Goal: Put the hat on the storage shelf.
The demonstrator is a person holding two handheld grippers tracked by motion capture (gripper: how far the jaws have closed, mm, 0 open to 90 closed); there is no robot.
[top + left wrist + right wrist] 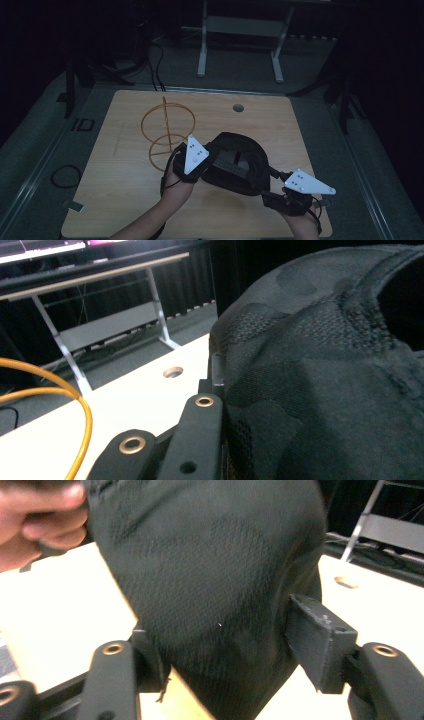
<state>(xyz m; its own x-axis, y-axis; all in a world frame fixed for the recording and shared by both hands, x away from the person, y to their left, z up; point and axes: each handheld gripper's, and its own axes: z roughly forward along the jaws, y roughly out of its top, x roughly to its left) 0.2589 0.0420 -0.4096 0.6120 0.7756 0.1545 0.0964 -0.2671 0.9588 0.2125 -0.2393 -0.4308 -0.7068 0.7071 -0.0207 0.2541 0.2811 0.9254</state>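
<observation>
Right gripper point(274, 176): closed on the near edge of the black bag point(235, 162); cloth is pinched between its jaws.
Left gripper point(207, 150): pressed against the bag's left side; grip cannot be told.
Bag: held at mid-table point(125, 200).
Wire stand point(165, 131): set farther left.

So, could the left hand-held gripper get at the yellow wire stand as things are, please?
Probably not right away: the left hand-held gripper looks shut on the black cap. The wire stand sits close beside it, with bare table around.
</observation>
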